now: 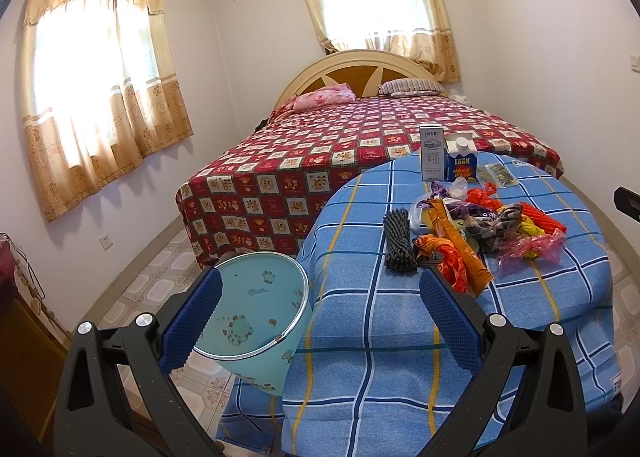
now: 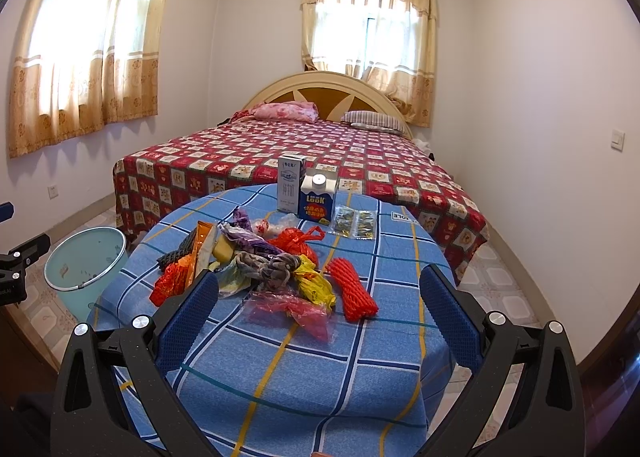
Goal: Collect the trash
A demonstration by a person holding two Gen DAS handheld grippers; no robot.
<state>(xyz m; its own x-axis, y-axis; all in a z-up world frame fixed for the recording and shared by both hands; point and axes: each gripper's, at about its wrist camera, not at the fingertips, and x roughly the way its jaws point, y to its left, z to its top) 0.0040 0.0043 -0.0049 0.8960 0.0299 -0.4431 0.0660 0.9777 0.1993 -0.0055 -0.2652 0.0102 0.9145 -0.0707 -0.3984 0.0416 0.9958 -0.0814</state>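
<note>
1. Left wrist view: left gripper (image 1: pixel 320 305) is hovering with jaws spread wide, nothing between the blue pads (image 1: pixel 192 321).
2. It is sitting over the near-left edge of the table (image 1: pixel 400 357), which is wearing a blue plaid cloth.
3. Bin (image 1: pixel 256 313), pale teal with a metal rim, is standing on the tiled floor (image 1: pixel 152 289) just left of the table, showing between the jaws; its mouth is tilting toward the camera.
4. Trash pile (image 1: pixel 480 233) is lying on the table top, right of the gripper: dark net (image 1: pixel 398 243), orange wrapper (image 1: pixel 460 253), red net (image 1: pixel 544 217), pink bag (image 1: pixel 528 253), crumpled bags in the middle.
5. White carton (image 1: pixel 432 155) and blue carton (image 1: pixel 460 161) are standing upright side by side at the far edge; a clear packet (image 1: pixel 498 174) is lying just right of them.
6. Right wrist view: right gripper (image 2: pixel 320 297) is also holding its jaws wide apart, empty, over the near side of the table (image 2: pixel 312 377).
7. Pile (image 2: pixel 260 257) is lying just ahead of it; red net (image 2: pixel 352 291) and pink bag (image 2: pixel 296 307) are showing between the pads (image 2: pixel 188 321).
8. Cartons (image 2: pixel 304 193) are standing beyond the pile; bin (image 2: pixel 86 269) is at far left on the floor, with part of the left gripper (image 2: pixel 16 261) near it.
9. Bed (image 2: pixel 300 161) with a red patterned cover is standing behind the table.
</note>
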